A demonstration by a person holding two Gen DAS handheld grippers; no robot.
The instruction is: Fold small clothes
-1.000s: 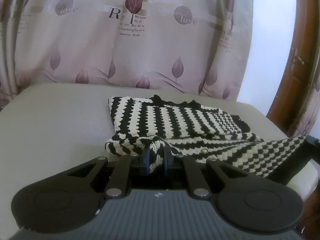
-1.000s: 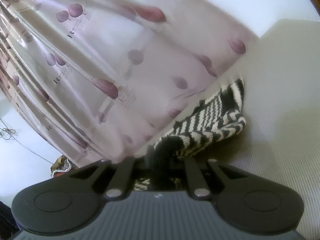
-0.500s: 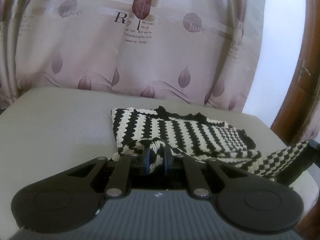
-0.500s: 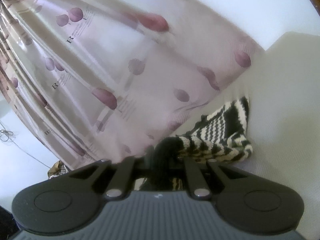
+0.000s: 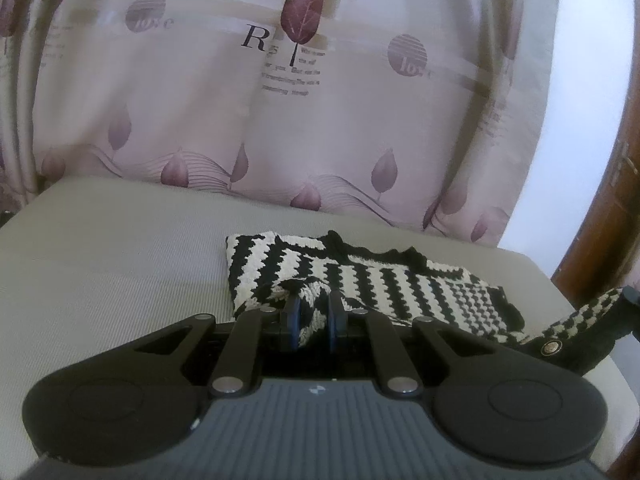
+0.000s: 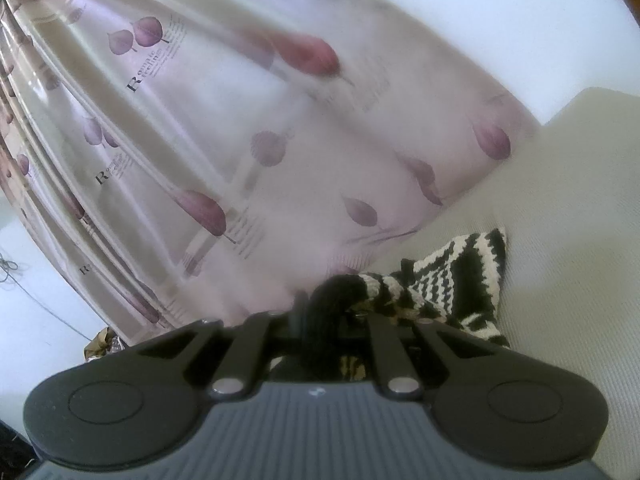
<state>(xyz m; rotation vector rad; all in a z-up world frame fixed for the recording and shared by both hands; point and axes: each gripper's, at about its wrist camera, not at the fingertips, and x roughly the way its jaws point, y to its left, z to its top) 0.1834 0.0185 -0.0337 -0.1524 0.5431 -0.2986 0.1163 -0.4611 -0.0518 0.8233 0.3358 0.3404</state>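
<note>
Fold was mid-way: left gripper (image 5: 313, 322) and right gripper (image 6: 334, 312) each clamped the knit top's (image 5: 360, 280) near hem, lifted off the cushion (image 5: 120, 272); far half lay flat, laydown remained.

I am working in what looks to me like a room in a home, most likely a bedroom or sitting room. A long sheer curtain (image 5: 280, 112) hangs across the back, pale pink, printed with purple leaves and bits of lettering such as "love", the kind sold for a house window. Below it I see a wide padded surface (image 5: 112, 264) covered in ribbed beige cloth, like a mattress or a sofa seat. At the right edge stands dark varnished wood (image 5: 600, 216), perhaps a door frame or bedpost; I cannot tell which. Behind it the wall (image 6: 460, 12) is plain white.
</note>
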